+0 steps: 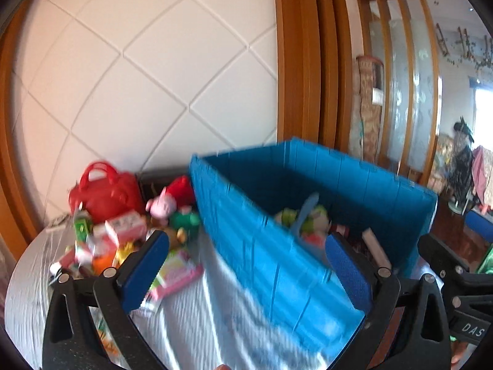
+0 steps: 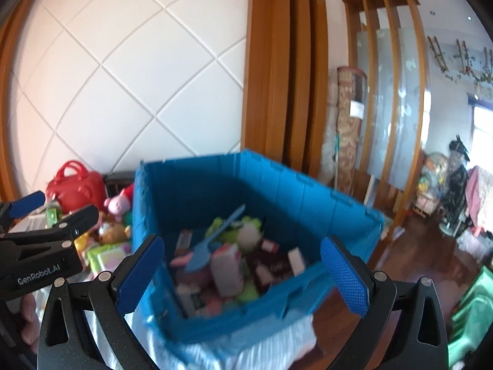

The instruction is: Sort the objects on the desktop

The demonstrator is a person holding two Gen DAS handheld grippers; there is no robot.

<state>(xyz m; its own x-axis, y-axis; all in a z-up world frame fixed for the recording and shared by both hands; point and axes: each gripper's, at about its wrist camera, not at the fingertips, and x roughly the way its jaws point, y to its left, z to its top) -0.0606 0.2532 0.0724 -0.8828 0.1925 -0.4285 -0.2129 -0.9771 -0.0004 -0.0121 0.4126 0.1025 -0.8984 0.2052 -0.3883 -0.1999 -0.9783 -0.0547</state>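
Both the left gripper point(image 1: 246, 265) and right gripper point(image 2: 242, 266) were spread, empty; a light-blue plastic spoon point(image 2: 212, 240) leaned handle-up-right inside the blue ribbed plastic crate point(image 2: 308, 191).

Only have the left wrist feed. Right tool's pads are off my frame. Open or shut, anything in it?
Observer: The right tool is open, with nothing between its pads. It points into the blue crate.
Operator: What's in the crate? The wall blocks most of it for me.
Observer: It's blurred, but a blue plastic utensil lies on top of the pile, beside a white-and-pink carton.
Operator: Is the crate's right end fully on the table?
Observer: Its near corner sits right at the edge of the white cloth, and the wood floor shows just beyond it.
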